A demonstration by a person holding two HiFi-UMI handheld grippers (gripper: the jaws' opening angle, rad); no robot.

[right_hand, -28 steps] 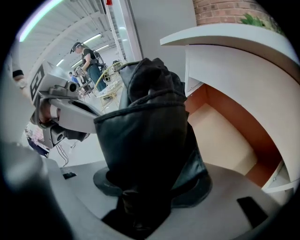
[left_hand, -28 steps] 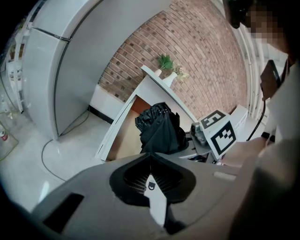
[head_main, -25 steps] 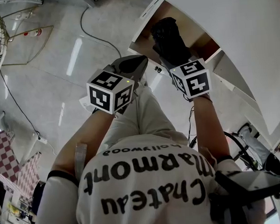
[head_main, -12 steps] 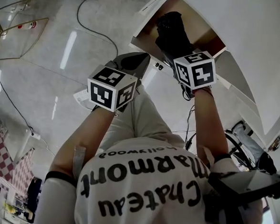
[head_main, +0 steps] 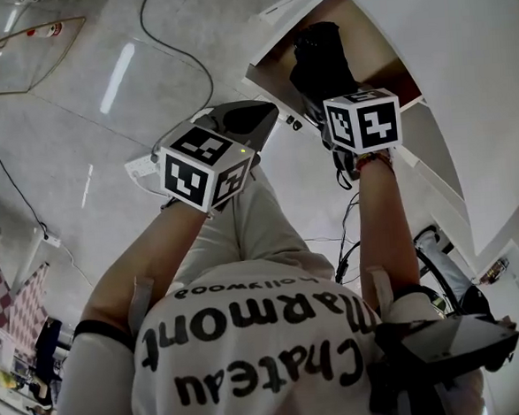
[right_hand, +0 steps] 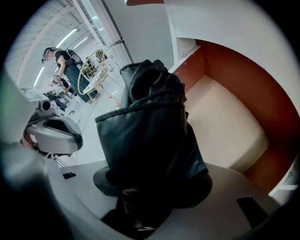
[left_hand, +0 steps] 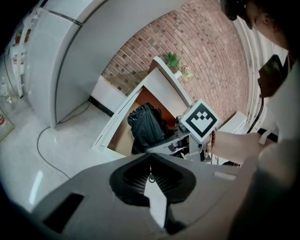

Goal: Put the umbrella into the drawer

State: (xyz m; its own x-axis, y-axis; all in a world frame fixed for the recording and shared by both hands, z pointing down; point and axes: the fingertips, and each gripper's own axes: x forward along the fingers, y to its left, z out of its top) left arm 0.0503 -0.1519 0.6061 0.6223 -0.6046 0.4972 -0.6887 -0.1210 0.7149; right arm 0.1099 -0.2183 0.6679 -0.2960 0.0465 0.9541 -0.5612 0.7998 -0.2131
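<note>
In the head view my right gripper (head_main: pixel 326 82), below its marker cube, is shut on a black folded umbrella (head_main: pixel 320 54). It holds the umbrella steeply downward inside the open drawer (head_main: pixel 375 54), which has brown walls. The right gripper view shows the umbrella (right_hand: pixel 150 136) filling the jaws, with the drawer's beige floor (right_hand: pixel 225 126) just beyond it. My left gripper (head_main: pixel 251 116) hangs shut and empty in front of the drawer, to the left of the umbrella. From the left gripper view, the shut left gripper (left_hand: pixel 151 161) points toward the umbrella (left_hand: pixel 146 125) standing in the drawer (left_hand: pixel 123 133).
The drawer belongs to a white cabinet (head_main: pixel 463 73) whose top overhangs it on the right. A black cable (head_main: pixel 177 48) loops over the pale floor. A brick wall (left_hand: pixel 206 51) and a small plant (left_hand: pixel 173 60) lie behind. A person (right_hand: pixel 63 61) stands far off beside a wire basket (right_hand: pixel 96 70).
My right gripper has sunk a little, taking the umbrella deeper into the drawer. The left gripper has stayed almost in place.
</note>
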